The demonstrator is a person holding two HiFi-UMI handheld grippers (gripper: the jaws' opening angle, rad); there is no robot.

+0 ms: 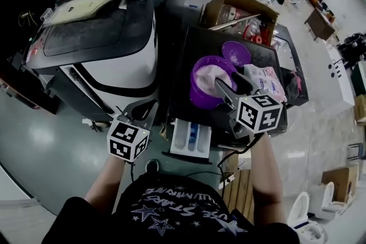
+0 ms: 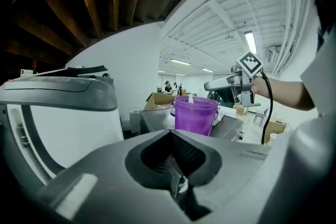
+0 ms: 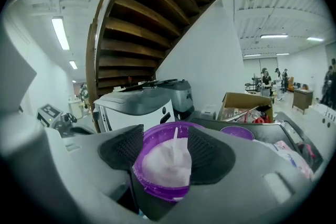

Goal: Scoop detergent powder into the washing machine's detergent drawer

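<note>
Risk of spill: likely to scatter powder on the washing machine top (image 1: 199,43) if closed off-centre on the scoop handle (image 3: 176,143), or if lifted out too full.
Risk of tipping: could push over the purple tub (image 1: 200,94) if lowered against its rim, with no support from the other side.
Risk at transfer: easy to miss the narrow compartments when tilting from too high.
Right gripper (image 1: 229,87): reaching forward and down over the tub, forearm stretched out from the body; jaws wide apart, closed on nothing, with the scoop handle standing in the gap between them, not yet pinched.
Left gripper (image 1: 143,112): kept low at the front left of the machine, pointing forward; jaws pressed together, empty.
Detergent powder (image 1: 216,72): heaped in the purple tub, on top of the machine.
Detergent drawer (image 1: 191,139): pulled out at the front, just below the tub, between both grippers in the head view.
</note>
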